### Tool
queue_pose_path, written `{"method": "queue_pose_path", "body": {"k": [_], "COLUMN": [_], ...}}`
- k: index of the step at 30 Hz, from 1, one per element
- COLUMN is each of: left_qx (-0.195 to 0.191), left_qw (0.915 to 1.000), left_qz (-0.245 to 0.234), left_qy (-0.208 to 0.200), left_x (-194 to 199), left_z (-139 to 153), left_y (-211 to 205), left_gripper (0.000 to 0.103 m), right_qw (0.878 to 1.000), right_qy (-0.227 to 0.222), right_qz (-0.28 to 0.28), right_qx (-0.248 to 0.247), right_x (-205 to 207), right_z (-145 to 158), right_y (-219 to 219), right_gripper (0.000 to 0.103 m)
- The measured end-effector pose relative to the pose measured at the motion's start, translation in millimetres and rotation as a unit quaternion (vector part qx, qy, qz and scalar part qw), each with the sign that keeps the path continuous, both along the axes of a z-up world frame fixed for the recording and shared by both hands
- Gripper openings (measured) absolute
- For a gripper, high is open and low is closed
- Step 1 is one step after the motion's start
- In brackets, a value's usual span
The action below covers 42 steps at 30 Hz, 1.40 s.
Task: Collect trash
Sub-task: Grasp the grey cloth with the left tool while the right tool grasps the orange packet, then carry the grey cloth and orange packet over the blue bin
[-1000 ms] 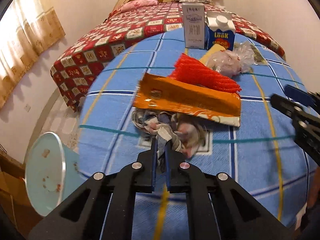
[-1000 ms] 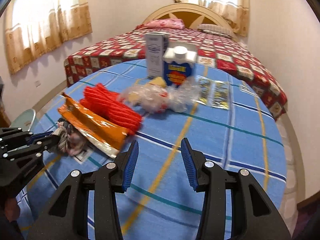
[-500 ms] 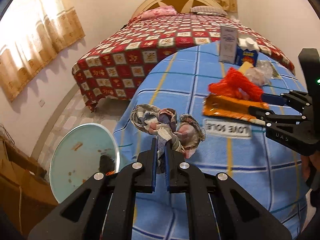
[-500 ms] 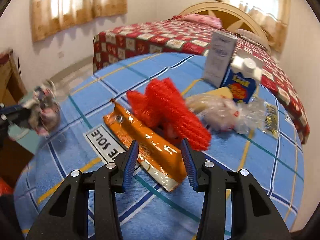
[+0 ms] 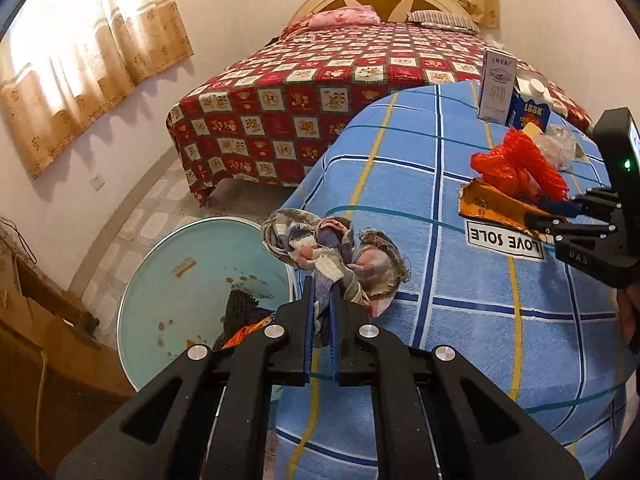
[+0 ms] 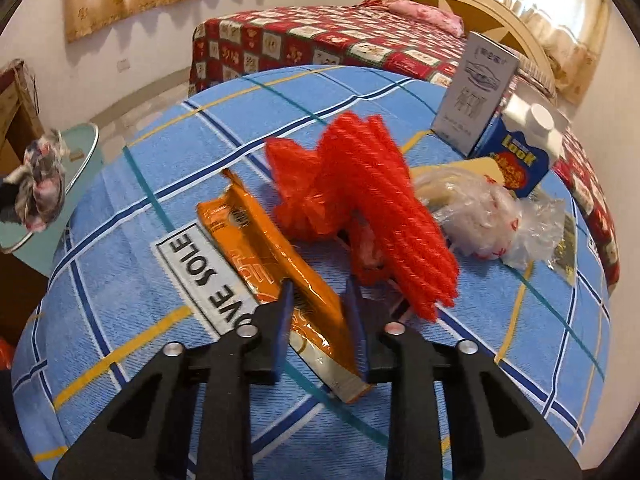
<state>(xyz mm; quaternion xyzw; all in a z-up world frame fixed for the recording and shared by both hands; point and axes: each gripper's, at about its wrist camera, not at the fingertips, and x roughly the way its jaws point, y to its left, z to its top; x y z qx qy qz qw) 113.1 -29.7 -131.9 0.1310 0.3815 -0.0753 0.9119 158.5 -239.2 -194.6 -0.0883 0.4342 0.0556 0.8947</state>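
Note:
My left gripper is shut on a crumpled rag and holds it in the air at the table's left edge, beside the pale blue bin. The rag also shows in the right wrist view. My right gripper is open, its jaws either side of the near end of an orange wrapper lying on the blue checked tablecloth. A red mesh bag lies against the wrapper. The right gripper shows in the left wrist view by the wrapper.
A clear plastic bag, a blue carton, a grey box and foil sachets stand further back. A bed with a red quilt lies behind. A wooden cabinet stands left of the bin.
My left gripper has carried the rag left off the table towards the bin. My right gripper has moved down onto the orange wrapper and its jaws have narrowed around it.

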Motion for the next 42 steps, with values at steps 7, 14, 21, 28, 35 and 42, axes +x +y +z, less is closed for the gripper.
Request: {"method": "queue_pose_path", "body": {"k": [7, 14, 21, 28, 35, 42], "left_qx": [0.004, 0.019, 0.024, 0.028, 0.028, 0.035], "left_qw": [0.9998, 0.9982, 0.9953, 0.9919, 0.989, 0.9856], "left_qz": [0.014, 0.051, 0.087, 0.118, 0.14, 0.16], "left_qy": [-0.015, -0.024, -0.034, -0.038, -0.036, -0.041], "left_x": [-8, -9, -11, -10, -8, -6], "left_z": [8, 11, 15, 14, 13, 12], "left_y": [17, 46, 74, 100, 120, 138], "left_gripper": [0.006, 0.006, 0.006, 0.006, 0.006, 0.006], "right_qw": [1.0, 0.997, 0.995, 0.994, 0.993, 0.991], "right_qy": [-0.019, -0.055, -0.079, -0.085, -0.091, -0.097], "right_qz": [0.016, 0.021, 0.023, 0.034, 0.057, 0.076], "right_qx": [0.019, 0.046, 0.061, 0.062, 0.054, 0.048], "right_x": [-24, -43, -33, -17, -4, 1], "right_z": [8, 31, 48, 54, 59, 64], "right_y": [18, 43, 71, 100, 130, 154], "right_gripper": [0.007, 0.006, 0.006, 0.006, 0.006, 0.006]}}
